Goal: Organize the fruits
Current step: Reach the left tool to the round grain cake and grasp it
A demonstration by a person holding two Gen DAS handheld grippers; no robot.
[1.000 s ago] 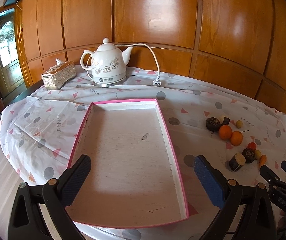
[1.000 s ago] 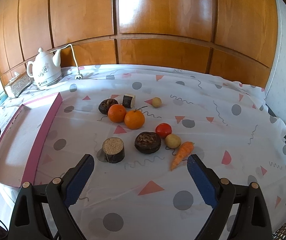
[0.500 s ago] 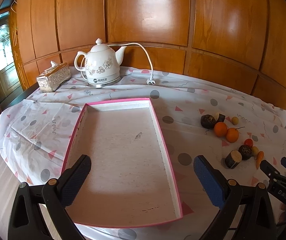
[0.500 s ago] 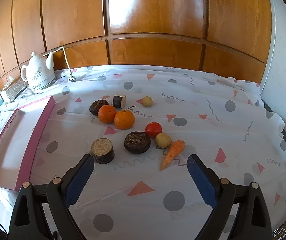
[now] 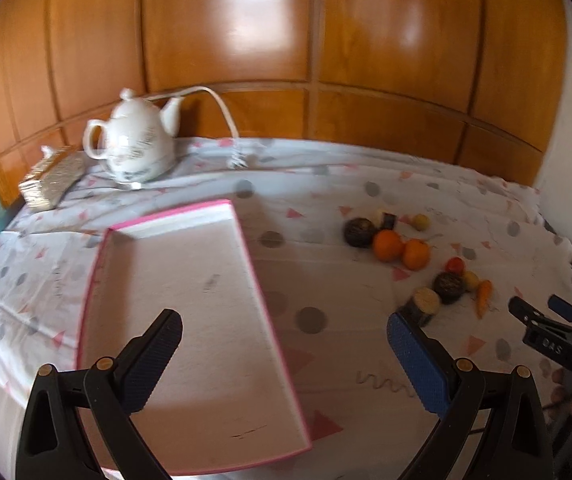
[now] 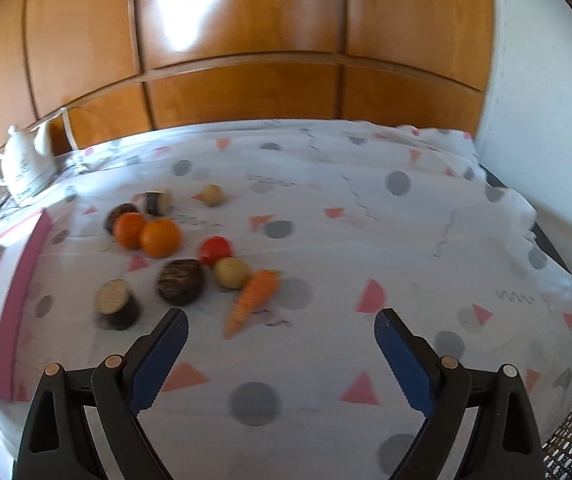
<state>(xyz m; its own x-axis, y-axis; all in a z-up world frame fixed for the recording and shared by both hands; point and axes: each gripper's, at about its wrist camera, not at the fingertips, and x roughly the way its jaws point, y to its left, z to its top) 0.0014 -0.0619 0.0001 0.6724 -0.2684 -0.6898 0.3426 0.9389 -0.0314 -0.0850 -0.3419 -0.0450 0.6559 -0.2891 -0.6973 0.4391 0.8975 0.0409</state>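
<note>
A pink-edged shallow tray [image 5: 190,236] lies empty on the patterned tablecloth; its edge shows in the right wrist view [image 6: 18,292]. To its right lie two oranges [image 6: 160,237] [image 5: 388,245], a red tomato [image 6: 215,249], a carrot [image 6: 252,300], a yellowish round fruit [image 6: 231,273], a dark round piece [image 6: 180,281] and a cut brown cylinder [image 6: 116,307]. My left gripper [image 5: 284,334] is open over the tray's right edge. My right gripper [image 6: 280,330] is open and empty, just in front of the carrot. It also shows in the left wrist view [image 5: 550,318].
A white kettle [image 5: 136,148] with a cord and a tissue box [image 5: 52,178] stand at the back left by the wooden wall. Another dark piece [image 6: 158,201] and a small yellow fruit [image 6: 211,195] lie behind the oranges. The table's right edge [image 6: 542,236] drops off.
Both views have swung to the right and are blurred. My left gripper has moved right, off the tray's middle. My right gripper has come closer to the fruits.
</note>
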